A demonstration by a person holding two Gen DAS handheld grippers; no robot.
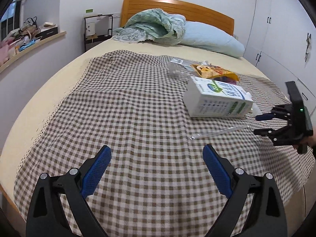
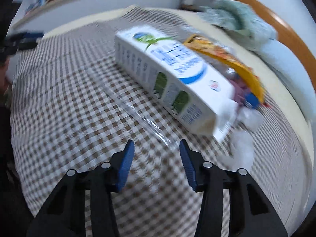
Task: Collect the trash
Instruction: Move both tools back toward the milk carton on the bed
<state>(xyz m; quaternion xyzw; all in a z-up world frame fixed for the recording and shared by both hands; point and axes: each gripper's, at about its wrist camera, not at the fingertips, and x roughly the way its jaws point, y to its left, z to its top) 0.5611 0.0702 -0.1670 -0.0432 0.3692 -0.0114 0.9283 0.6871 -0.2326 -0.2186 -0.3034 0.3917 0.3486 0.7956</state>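
Observation:
Trash lies on a checked cloth (image 1: 122,106) spread over the bed. A white milk carton (image 1: 217,98) lies on its side, with a yellow snack bag (image 1: 215,71) and a clear plastic bottle (image 1: 180,67) behind it. A thin clear plastic wrapper (image 1: 219,132) lies in front of the carton. My left gripper (image 1: 157,152) is open above bare cloth, holding nothing. My right gripper (image 1: 255,124) comes in from the right. In the blurred right wrist view the right gripper (image 2: 156,144) is open, the wrapper (image 2: 138,112) ending just ahead of its tips. The carton (image 2: 169,75) lies beyond.
White crumpled tissue (image 2: 243,148) lies right of the carton's end. A green blanket (image 1: 156,27) and a pale blue pillow (image 1: 209,37) sit against the wooden headboard (image 1: 177,6). A cluttered shelf (image 1: 29,37) runs along the left wall, and white cupboards (image 1: 276,39) stand on the right.

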